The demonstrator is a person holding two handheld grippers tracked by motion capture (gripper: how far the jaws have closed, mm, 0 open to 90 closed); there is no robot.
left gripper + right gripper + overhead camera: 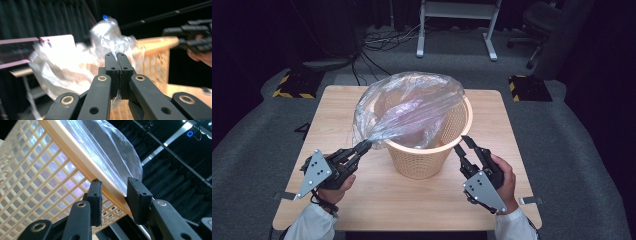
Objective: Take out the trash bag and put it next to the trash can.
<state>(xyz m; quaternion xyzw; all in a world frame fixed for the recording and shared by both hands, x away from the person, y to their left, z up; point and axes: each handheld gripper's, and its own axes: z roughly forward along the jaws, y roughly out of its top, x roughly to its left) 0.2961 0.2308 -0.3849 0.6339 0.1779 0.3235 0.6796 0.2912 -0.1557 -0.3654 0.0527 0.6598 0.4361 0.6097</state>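
1. Hands in white sleeves enter at the near table edge, each holding a black two-jaw gripper topped by a grey three-cornered plate.
2. Left gripper (363, 146) has its jaws pressed together on a pinch of the bag (409, 107), at the basket's near left side. In the left gripper view the thin film runs up out of the seam between the two pads.
3. Right gripper (464, 144) stands part open beside the basket's near right rim. In the right gripper view the rim (110, 192) passes between its jaws with a gap on each side, so it grips nothing.
4. Basket (428, 157) stands near the middle of the table (377, 197). It is round, tapering downward, of cream plastic, with a wall of small square holes and a smooth solid rim.
5. Bag is clear, thin, crinkled plastic with a glossy shine. It sits partly inside the basket, balloons above it, and is drawn out in a stretched fold toward the left gripper.
6. Progress, as I judge it: lining the basket is about halfway. The bag is in, but its mouth is not yet folded over the rim all around; the near and right rim show bare.
7. Table is pale wood-grain board, square, with rounded corners.
8. Beyond lie grey carpet, loose cables, a white frame and a dark office chair.
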